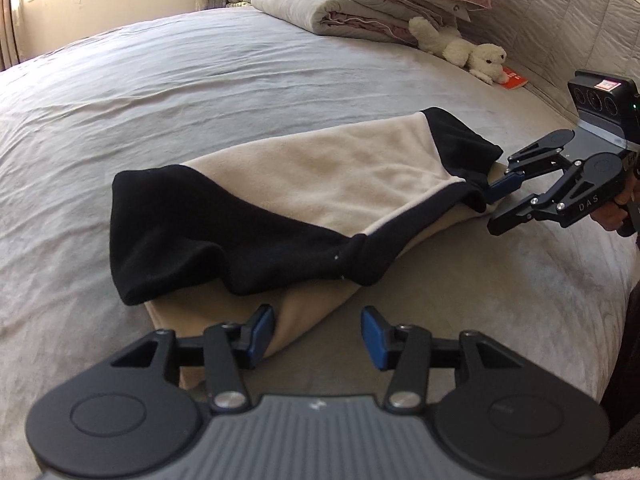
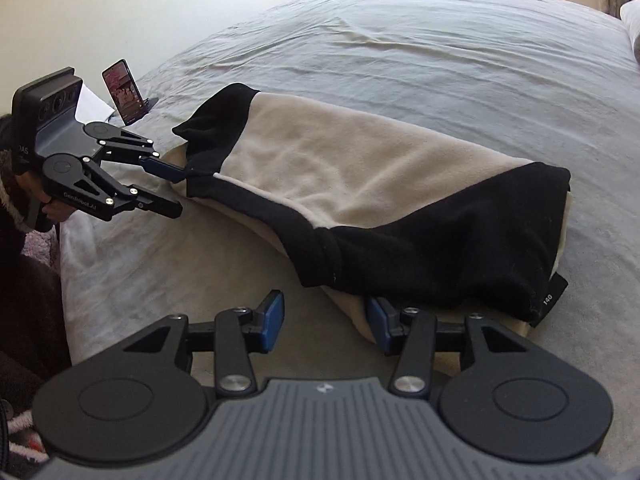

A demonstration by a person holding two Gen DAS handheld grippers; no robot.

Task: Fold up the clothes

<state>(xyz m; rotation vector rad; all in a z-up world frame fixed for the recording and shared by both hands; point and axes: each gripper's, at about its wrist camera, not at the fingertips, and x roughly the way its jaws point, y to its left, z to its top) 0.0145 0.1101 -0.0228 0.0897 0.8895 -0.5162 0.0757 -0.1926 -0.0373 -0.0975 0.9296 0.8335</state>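
A beige and black fleece garment [image 1: 320,184] lies folded on the grey bed sheet [image 1: 200,92], black sleeves laid across the beige body. My left gripper [image 1: 318,328] stands open at the garment's near beige edge, and that edge reaches in beside its left pad. At the other end, my right gripper [image 1: 504,204] is open too, its upper blue pad touching the black sleeve tip. In the right wrist view the garment [image 2: 360,168] runs diagonally. There the right gripper [image 2: 326,316] is open at the beige hem, and the left gripper [image 2: 172,190] is open by the far sleeve.
Folded grey duvets [image 1: 320,4] and a white plush toy [image 1: 460,50] sit at the head of the bed by a quilted headboard [image 1: 560,20]. A red booklet [image 1: 514,78] lies near the toy. A phone on a stand [image 2: 124,96] is at the bed's edge.
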